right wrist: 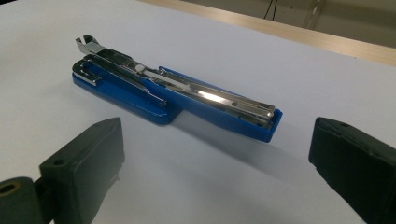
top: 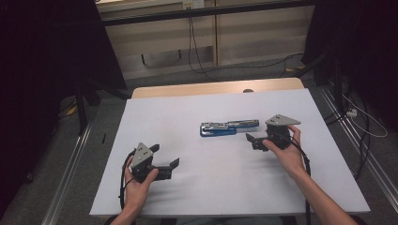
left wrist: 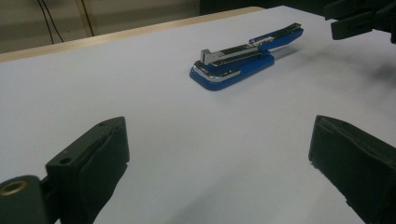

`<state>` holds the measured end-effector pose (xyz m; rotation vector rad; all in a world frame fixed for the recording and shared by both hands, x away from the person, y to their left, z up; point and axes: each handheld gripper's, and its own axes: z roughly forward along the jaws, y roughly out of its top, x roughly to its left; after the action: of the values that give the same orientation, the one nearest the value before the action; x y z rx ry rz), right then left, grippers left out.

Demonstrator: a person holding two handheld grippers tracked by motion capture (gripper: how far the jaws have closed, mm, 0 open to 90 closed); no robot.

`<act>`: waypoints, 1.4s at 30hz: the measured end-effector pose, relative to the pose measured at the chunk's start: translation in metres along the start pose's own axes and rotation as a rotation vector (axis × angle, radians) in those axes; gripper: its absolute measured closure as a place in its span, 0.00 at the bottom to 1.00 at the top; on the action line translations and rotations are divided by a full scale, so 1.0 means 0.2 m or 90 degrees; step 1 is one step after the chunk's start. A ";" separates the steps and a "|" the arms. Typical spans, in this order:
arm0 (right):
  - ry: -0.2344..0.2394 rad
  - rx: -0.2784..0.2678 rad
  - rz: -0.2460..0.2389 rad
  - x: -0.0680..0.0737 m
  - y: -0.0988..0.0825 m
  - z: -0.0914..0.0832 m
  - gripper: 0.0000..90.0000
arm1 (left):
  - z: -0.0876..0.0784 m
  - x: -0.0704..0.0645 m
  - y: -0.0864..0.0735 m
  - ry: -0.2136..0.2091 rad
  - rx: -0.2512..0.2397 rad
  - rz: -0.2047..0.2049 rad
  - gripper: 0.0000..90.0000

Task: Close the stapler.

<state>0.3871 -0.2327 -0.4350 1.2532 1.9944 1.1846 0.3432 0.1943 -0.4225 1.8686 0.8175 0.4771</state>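
A blue stapler (top: 228, 127) lies swung open flat on the white table top (top: 216, 187), its metal staple channel facing up. In the left gripper view the stapler (left wrist: 243, 58) lies well ahead, and my left gripper (left wrist: 219, 158) is open with bare table between its jaws. In the high view the left gripper (top: 165, 155) sits near the front left, a hand holding it. My right gripper (top: 252, 141) is just right of the stapler, pointing towards it. Seen from the right gripper view, the stapler (right wrist: 173, 93) lies close in front of the open right gripper (right wrist: 215, 163), untouched.
The right gripper's jaws (left wrist: 359, 18) show at the top right of the left gripper view. A wooden strip (top: 211, 88) runs along the table's far edge. Cables (top: 197, 51) and cabinets stand on the floor beyond; metal rails (top: 70, 164) flank the table.
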 end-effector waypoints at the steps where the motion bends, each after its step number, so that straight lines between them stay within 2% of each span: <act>1: 0.006 0.000 0.010 0.00 0.00 0.00 0.03 | 0.01 0.00 0.00 -0.002 0.005 0.009 0.10; 2: 0.011 -0.001 0.015 -0.01 0.00 0.00 0.03 | 0.03 -0.01 0.00 -0.009 0.016 0.010 0.12; 4: 0.013 -0.007 0.013 -0.01 0.00 0.00 0.03 | 0.05 -0.02 0.01 -0.022 0.015 0.000 0.10; 7: 0.001 -0.009 -0.006 -0.01 0.00 0.00 0.03 | 0.08 -0.04 0.04 -0.006 0.006 0.021 0.09; 8: 0.000 -0.008 -0.003 -0.01 0.00 0.00 0.03 | 0.09 -0.04 0.05 -0.001 0.004 0.027 0.09; 10: 0.004 -0.009 0.000 -0.01 0.00 -0.01 0.03 | 0.11 -0.04 0.05 0.000 0.001 0.040 0.09; 12: 0.010 -0.007 0.003 -0.01 0.00 -0.01 0.03 | 0.12 -0.04 0.05 -0.008 0.000 0.041 0.09; 15: 0.011 -0.003 -0.005 -0.01 0.00 -0.01 0.03 | 0.13 -0.02 0.06 -0.024 0.000 0.026 0.09; 21: 0.016 -0.003 -0.003 -0.01 0.00 -0.01 0.06 | 0.20 0.00 0.11 -0.017 -0.018 0.026 0.09; 24: 0.021 -0.005 -0.003 -0.01 0.00 -0.02 0.10 | 0.23 0.01 0.11 -0.041 -0.009 -0.011 0.09; 25: 0.022 -0.004 0.001 -0.01 0.00 -0.02 0.12 | 0.23 0.00 0.12 -0.039 -0.007 -0.006 0.07; 27: 0.034 -0.005 0.007 -0.01 0.00 -0.02 0.18 | 0.25 -0.01 0.13 -0.039 -0.007 0.026 0.07; 29: 0.036 0.000 -0.002 -0.01 0.00 -0.02 0.22 | 0.26 -0.02 0.15 -0.032 -0.013 0.048 0.07; 32: 0.035 0.003 -0.006 -0.01 0.00 -0.02 0.29 | 0.28 -0.02 0.18 -0.044 -0.025 0.043 0.06; 37: 0.045 0.009 -0.011 -0.01 0.00 -0.02 0.45 | 0.35 -0.03 0.21 -0.040 -0.029 0.051 0.06; 40: 0.055 0.014 -0.012 -0.01 0.00 -0.02 0.50 | 0.39 -0.03 0.22 -0.038 -0.019 0.057 0.05; 42: 0.055 0.010 -0.016 0.00 0.00 -0.02 0.59 | 0.41 -0.03 0.23 -0.039 -0.017 0.056 0.05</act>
<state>0.3848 -0.2349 -0.4326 1.1995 2.0801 1.2322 0.4063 0.1251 -0.4147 1.8912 0.6882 0.4803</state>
